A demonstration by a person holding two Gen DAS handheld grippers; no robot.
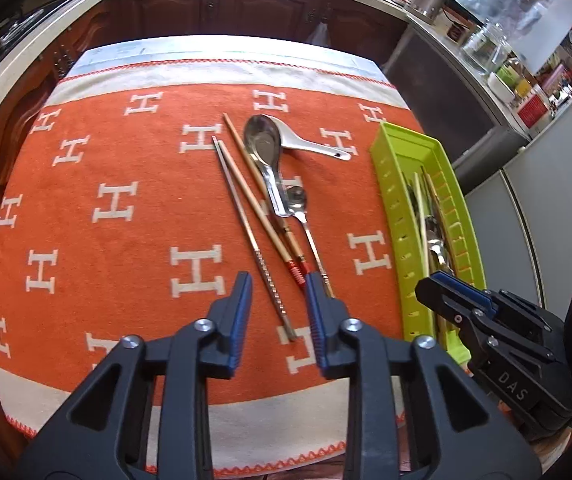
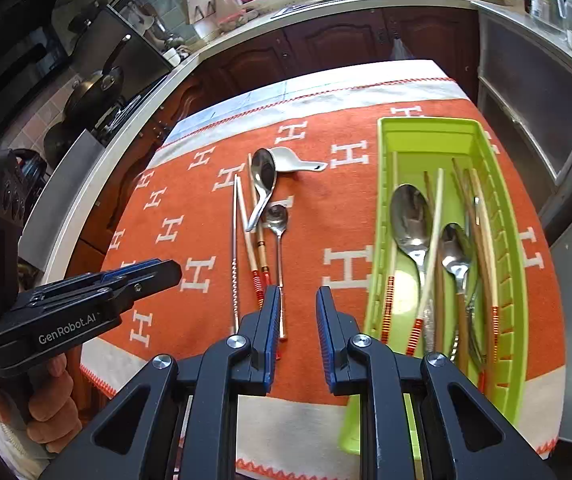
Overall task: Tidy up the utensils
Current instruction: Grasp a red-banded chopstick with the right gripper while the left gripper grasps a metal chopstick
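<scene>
Loose utensils lie on the orange cloth (image 1: pixel 125 152): a metal chopstick (image 1: pixel 245 216), wooden chopsticks with red-banded ends (image 1: pixel 263 208), a steel soup spoon (image 1: pixel 263 148), a white ceramic spoon (image 1: pixel 314 146) and a small spoon (image 1: pixel 298 200). My left gripper (image 1: pixel 278 284) hovers open over the near ends of the chopsticks, its pads touching nothing. At the right stands a green tray (image 2: pixel 426 124) holding two spoons (image 2: pixel 410 216) and several chopsticks (image 2: pixel 482 240). My right gripper (image 2: pixel 298 294) is open and empty, between the small spoon's handle (image 2: pixel 281 280) and the tray.
Dark wooden cabinets (image 1: pixel 213 4) and a pale counter edge (image 2: pixel 97 148) run behind and left of the table. A steel fridge front (image 2: pixel 534 108) stands to the right. A hand (image 2: pixel 49 404) holds the left gripper's handle. Pans (image 2: pixel 93 88) sit on the stove.
</scene>
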